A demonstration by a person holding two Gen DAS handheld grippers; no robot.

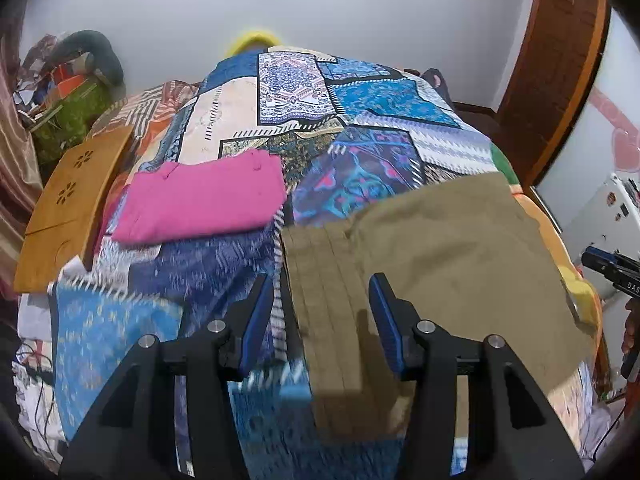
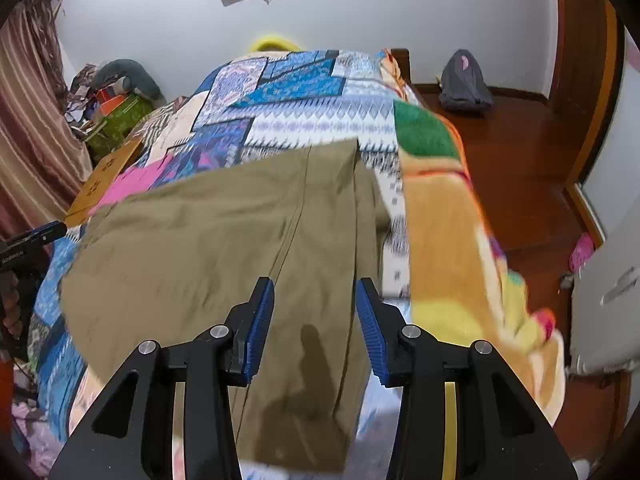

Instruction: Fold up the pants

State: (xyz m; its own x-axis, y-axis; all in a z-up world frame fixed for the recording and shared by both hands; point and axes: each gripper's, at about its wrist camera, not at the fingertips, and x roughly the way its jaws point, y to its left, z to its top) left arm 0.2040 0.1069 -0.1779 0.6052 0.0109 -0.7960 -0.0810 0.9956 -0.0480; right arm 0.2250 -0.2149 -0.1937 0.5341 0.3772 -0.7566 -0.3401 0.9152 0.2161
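Observation:
Khaki pants [image 1: 440, 264] lie folded flat on the patchwork bedspread [image 1: 360, 120]; the stacked hem edges show at their left end [image 1: 320, 280]. My left gripper [image 1: 322, 320] is open and empty, hovering above that left end. In the right wrist view the pants [image 2: 208, 248] fill the middle of the bed. My right gripper [image 2: 314, 320] is open and empty above their right part, near a long seam [image 2: 292, 216]. The right gripper also shows at the right edge of the left wrist view [image 1: 608, 268]; the left gripper shows at the left edge of the right wrist view [image 2: 32, 240].
A folded pink garment [image 1: 200, 196] lies on the bedspread behind left of the pants. A wooden lap tray [image 1: 68, 208] sits at the bed's left side. Clutter is piled by the wall [image 1: 68, 92]. An orange-yellow blanket [image 2: 448, 240] hangs off the bed's right edge above the wooden floor [image 2: 520, 168], where a grey backpack [image 2: 464, 80] stands.

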